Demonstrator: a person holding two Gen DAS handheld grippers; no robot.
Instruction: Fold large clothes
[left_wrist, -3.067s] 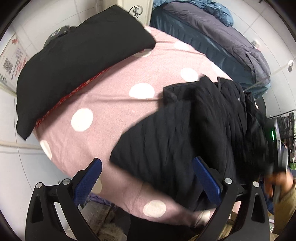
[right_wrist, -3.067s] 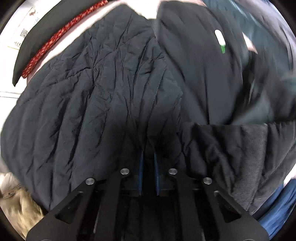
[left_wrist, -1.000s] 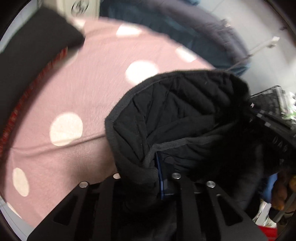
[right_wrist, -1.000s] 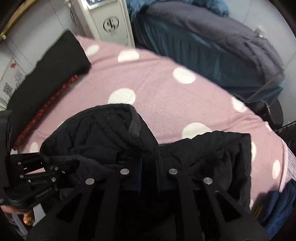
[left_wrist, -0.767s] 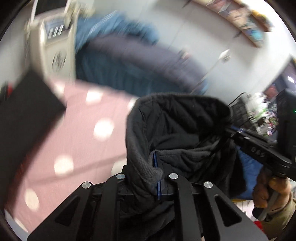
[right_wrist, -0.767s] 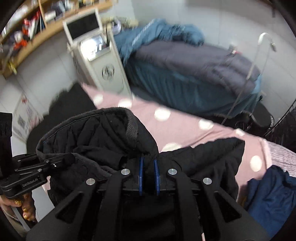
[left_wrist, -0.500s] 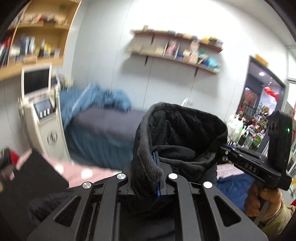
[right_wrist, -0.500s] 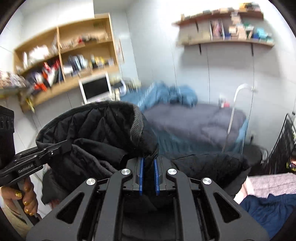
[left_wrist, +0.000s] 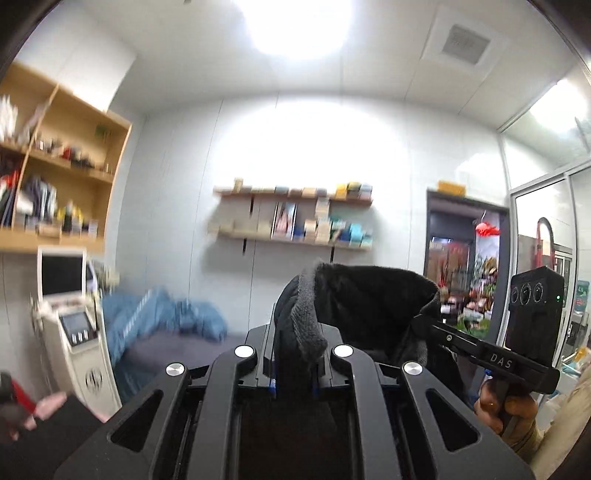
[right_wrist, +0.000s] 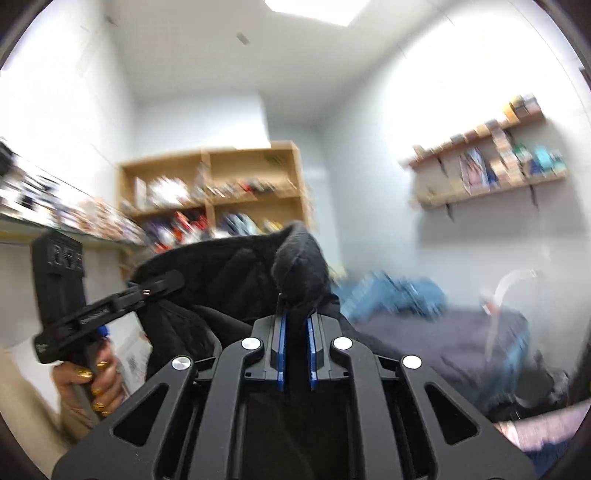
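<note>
Both hand-held grippers, left (left_wrist: 293, 373) & right (right_wrist: 295, 354), are clamping the black jacket's (left_wrist: 369, 295) edge up in the air w/ us, and we're risking thick fabric slipping out if we're shaking it hard.

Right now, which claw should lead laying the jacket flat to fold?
Neither clearly: left claw and right claw each clamp the jacket edge, held level side by side. Lower both together.

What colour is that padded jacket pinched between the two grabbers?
Black, with a grey knitted edge; the jacket shows best in the left wrist view.
</note>
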